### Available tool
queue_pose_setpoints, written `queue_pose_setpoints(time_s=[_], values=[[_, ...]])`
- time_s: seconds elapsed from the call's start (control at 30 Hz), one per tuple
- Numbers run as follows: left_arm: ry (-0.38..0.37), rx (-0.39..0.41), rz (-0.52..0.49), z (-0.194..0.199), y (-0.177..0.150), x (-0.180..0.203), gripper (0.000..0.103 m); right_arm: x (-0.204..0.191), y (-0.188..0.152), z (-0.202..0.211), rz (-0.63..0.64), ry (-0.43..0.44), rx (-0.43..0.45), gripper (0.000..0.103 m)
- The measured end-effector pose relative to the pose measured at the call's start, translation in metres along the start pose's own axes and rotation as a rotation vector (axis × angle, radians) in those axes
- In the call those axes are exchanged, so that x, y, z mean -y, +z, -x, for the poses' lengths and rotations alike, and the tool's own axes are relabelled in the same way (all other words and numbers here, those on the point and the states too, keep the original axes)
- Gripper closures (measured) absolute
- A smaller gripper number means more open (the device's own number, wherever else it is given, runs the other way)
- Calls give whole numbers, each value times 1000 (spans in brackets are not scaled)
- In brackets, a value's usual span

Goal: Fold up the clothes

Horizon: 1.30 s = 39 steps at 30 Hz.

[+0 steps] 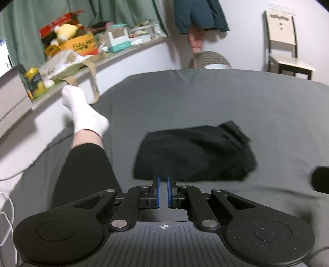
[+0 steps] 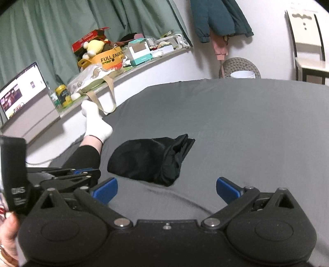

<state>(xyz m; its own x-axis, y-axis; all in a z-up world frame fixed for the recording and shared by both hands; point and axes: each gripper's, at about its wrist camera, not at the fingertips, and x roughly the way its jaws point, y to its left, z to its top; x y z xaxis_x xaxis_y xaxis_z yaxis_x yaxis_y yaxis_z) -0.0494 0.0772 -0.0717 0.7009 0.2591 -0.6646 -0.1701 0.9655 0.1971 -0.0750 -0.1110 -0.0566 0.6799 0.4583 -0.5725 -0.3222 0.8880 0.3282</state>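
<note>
A black garment [image 1: 195, 152] lies folded into a compact bundle on the grey bed sheet [image 1: 226, 106]. My left gripper [image 1: 163, 180] hovers just in front of the bundle's near edge. Its blue pads [image 1: 158, 191] are almost together with only a narrow slit and nothing between them. In the right wrist view the same black garment [image 2: 148, 160] shows loose layered folds at its right end. My right gripper [image 2: 166, 183] stands wide open just short of it, empty, blue fingertips [image 2: 107, 189] far apart. The left gripper [image 2: 82, 174] appears at the left, held by a hand [image 2: 8, 236].
A person's leg [image 1: 86, 156] in black with a white sock [image 1: 82, 111] stretches along the bed's left side. A cluttered ledge [image 2: 115, 55] with a laptop [image 2: 20, 88] and a yellow can [image 2: 62, 94] runs on the left. A chair [image 1: 285, 51] and hanging jacket [image 2: 218, 16] stand beyond the bed.
</note>
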Motion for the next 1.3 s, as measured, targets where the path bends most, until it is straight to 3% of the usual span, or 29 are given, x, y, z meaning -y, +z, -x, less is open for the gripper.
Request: queue_pose_setpoints(time_s=[0.07, 0.4, 0.73, 1.3], values=[[-62, -32, 39, 2, -5, -5, 98, -3, -5, 2, 18, -17, -2, 0], [-76, -81, 136, 5, -18, -18, 98, -23, -21, 2, 51, -116, -1, 0], [-84, -119, 156, -2, -20, -18, 99, -40, -30, -2, 80, -148, 6, 0], [-89, -139, 140, -8, -20, -13, 98, -36, -32, -9, 74, -164, -10, 0]])
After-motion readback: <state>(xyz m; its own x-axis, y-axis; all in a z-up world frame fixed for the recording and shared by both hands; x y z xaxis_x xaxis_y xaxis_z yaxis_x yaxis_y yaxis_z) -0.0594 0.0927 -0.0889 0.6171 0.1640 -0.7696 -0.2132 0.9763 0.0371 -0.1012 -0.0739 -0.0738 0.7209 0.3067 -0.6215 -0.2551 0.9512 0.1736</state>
